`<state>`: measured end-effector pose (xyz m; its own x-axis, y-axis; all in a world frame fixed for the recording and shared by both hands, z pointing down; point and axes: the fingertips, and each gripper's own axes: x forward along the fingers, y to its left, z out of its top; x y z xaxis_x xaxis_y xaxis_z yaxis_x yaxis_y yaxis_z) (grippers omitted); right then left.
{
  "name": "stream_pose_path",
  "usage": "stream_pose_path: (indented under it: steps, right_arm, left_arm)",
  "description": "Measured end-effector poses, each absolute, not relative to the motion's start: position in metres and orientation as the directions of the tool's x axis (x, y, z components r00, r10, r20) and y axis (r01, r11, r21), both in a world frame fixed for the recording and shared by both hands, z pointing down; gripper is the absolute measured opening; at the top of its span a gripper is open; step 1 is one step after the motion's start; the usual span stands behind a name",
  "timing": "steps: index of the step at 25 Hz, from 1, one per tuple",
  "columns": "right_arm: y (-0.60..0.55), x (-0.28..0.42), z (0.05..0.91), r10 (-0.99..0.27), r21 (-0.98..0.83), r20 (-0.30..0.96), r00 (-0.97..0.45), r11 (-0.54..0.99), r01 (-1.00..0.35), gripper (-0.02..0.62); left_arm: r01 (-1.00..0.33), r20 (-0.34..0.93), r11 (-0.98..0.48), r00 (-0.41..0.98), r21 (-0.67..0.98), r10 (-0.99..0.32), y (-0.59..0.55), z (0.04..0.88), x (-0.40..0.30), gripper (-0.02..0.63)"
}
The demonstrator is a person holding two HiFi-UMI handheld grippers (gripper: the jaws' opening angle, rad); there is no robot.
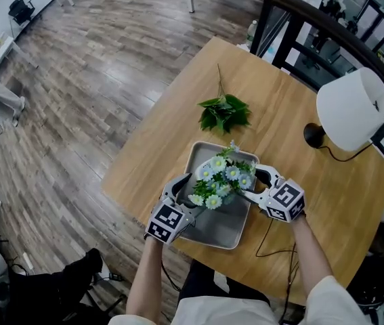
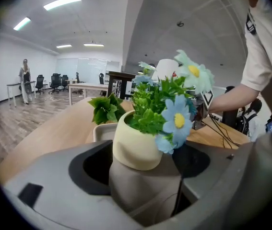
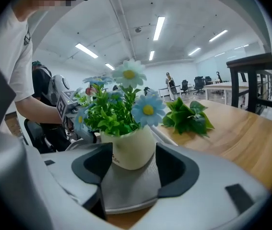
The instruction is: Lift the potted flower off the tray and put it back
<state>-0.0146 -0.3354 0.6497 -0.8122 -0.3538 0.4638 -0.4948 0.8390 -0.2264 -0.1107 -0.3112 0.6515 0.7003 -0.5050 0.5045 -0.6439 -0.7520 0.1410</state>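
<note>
Head view: I see both forearms reaching in, left claw and right claw tilted down, flanking the flower pot on the metal tray, wooden table.
Left gripper view: jaws wide, smooth cream pot between the dark pads, not gripped.
Right gripper view: jaws wide too, round pot between them on dull grey metal, leafy sprig beyond.

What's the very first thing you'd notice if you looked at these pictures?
The cream pot of blue and white flowers, standing on the grey tray near the front edge of the table. The left gripper and right gripper flank it, jaws open. Beyond it lies a leafy green sprig; a big white lamp stands at the right.
</note>
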Motion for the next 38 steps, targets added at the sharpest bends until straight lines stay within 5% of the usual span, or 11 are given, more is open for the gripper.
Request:
stream_pose_path:
  steps: [8,38]
  right_arm:
    - [-0.338,-0.023,0.661,-0.289,-0.255,0.458,-0.840,0.863,-0.436,0.310]
    - [-0.329,-0.035,0.655,-0.335,-0.173,0.499,-0.800,0.866,-0.470,0.273]
  left_arm:
    - [-0.564,0.500,-0.806,0.757,0.178,-0.420,-0.323,0.659,-0.100,0.425]
    - [-0.580,0.478,-0.793,0.758,0.184,-0.444,-0.330,0.654,-0.097,0.425]
